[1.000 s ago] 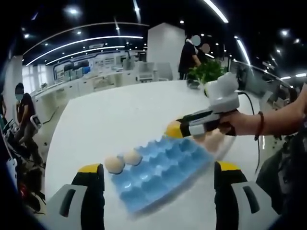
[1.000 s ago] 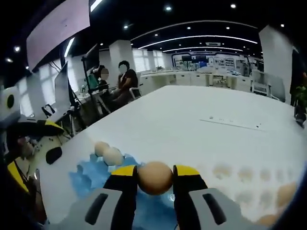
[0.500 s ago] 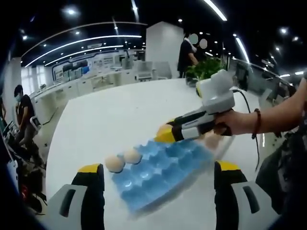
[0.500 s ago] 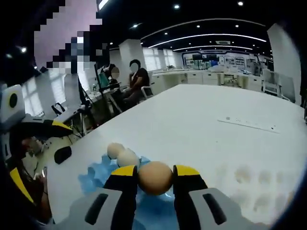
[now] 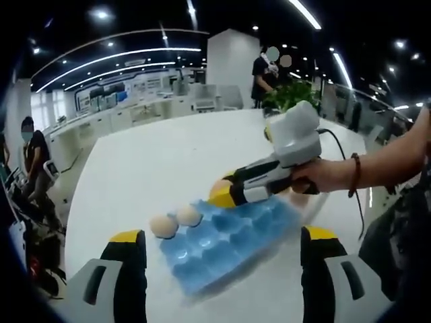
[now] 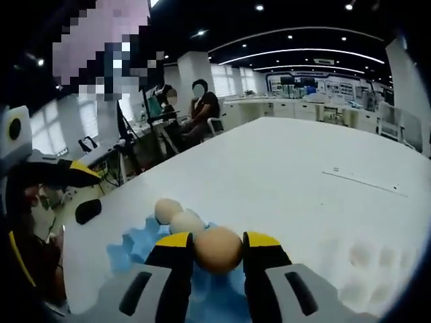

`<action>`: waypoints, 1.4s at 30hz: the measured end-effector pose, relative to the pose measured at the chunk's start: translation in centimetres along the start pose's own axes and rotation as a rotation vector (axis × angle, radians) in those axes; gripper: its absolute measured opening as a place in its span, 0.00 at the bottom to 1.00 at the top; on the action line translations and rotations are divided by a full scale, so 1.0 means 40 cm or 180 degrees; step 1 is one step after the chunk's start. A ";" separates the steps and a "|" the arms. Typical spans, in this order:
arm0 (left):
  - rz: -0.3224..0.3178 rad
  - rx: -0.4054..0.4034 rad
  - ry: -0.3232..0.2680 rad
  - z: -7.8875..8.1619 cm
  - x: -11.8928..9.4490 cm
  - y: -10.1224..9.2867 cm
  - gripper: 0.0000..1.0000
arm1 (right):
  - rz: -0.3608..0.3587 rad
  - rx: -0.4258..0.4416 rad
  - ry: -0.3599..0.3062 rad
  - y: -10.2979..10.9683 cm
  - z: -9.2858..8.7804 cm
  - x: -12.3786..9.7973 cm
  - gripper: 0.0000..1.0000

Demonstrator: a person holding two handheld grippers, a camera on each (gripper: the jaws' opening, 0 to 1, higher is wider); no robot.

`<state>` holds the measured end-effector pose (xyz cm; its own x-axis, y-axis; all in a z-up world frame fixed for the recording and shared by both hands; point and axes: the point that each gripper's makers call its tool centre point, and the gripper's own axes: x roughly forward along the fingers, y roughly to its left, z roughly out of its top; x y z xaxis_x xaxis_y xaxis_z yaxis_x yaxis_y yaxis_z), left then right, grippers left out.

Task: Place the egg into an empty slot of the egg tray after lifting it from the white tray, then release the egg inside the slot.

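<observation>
Right gripper (image 6: 217, 250): yellow-tipped jaws clamped on a tan egg (image 6: 217, 249); in the left gripper view it reaches in from the right, a hand (image 5: 316, 176) gripping its handle, tips above the tray's far side.
Left gripper (image 5: 222, 245): jaws spread wide with nothing between them, held low at the tray's near end.
Table (image 5: 155, 161): broad white top, open surface beyond the tray.
Egg tray (image 5: 222, 232): blue, lying near the table's edge, most slots empty.
Two eggs (image 5: 176, 221): side by side in slots at one end.
</observation>
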<state>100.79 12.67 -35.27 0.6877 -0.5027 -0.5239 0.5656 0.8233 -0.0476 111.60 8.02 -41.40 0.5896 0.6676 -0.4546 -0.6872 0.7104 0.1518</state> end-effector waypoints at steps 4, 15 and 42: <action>0.0000 -0.0022 -0.0006 -0.002 0.000 0.002 0.97 | -0.0003 -0.0011 0.0013 0.001 -0.003 0.005 0.30; 0.0009 -0.0041 0.0007 -0.010 -0.003 0.005 0.97 | -0.0015 0.0008 0.0014 0.008 -0.008 0.026 0.30; 0.0018 -0.0059 -0.0036 -0.003 -0.009 0.005 0.97 | 0.0027 0.0066 0.0065 0.008 -0.023 0.032 0.28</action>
<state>100.60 13.05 -35.20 0.6961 -0.5008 -0.5145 0.5532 0.8309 -0.0603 111.73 8.88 -42.73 0.5749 0.6689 -0.4712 -0.6830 0.7094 0.1739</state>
